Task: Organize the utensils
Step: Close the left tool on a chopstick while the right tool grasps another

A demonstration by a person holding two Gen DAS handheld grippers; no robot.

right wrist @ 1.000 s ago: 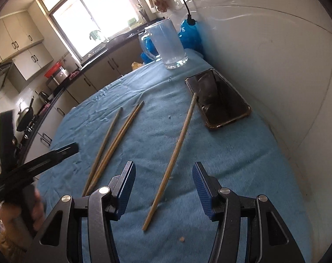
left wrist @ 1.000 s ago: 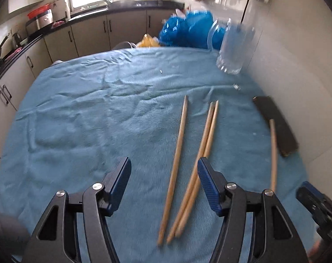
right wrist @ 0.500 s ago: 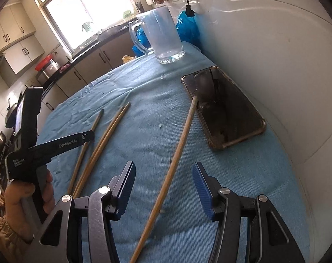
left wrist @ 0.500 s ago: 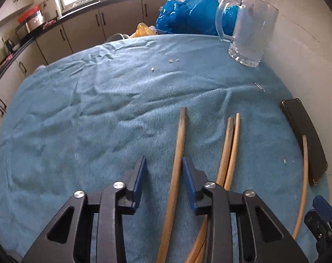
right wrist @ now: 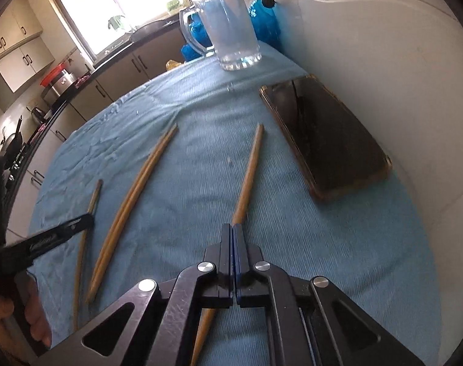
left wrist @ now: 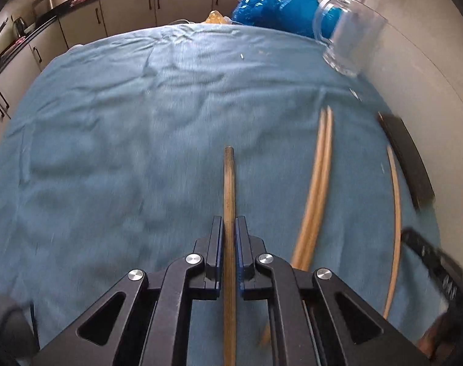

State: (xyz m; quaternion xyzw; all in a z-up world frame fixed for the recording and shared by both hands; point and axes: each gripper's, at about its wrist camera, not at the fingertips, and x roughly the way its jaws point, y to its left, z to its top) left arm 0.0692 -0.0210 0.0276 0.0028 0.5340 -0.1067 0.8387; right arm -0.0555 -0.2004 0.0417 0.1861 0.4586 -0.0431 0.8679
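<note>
Left wrist view: we see the left gripper with its jaws just closed onto a single chopstick, which runs straight out between the pads toward the middle of the blue cloth on the surface. To its right lie a pair of chopsticks side by side, touching, then a fourth chopstick just beside a dark phone near the wall. The glass mug is blurred here. Right wrist view: the right gripper has its jaws just closed as well; the pads look pressed together, and the fourth chopstick emerges at their tip and passes under the frame, so we cannot tell from this view whether it is pinched or lies beneath. This view alone shows the mug sharply, standing upright at the far edge, the phone's screen, and a hand gripping the left gripper's handle over the single chopstick.
</note>
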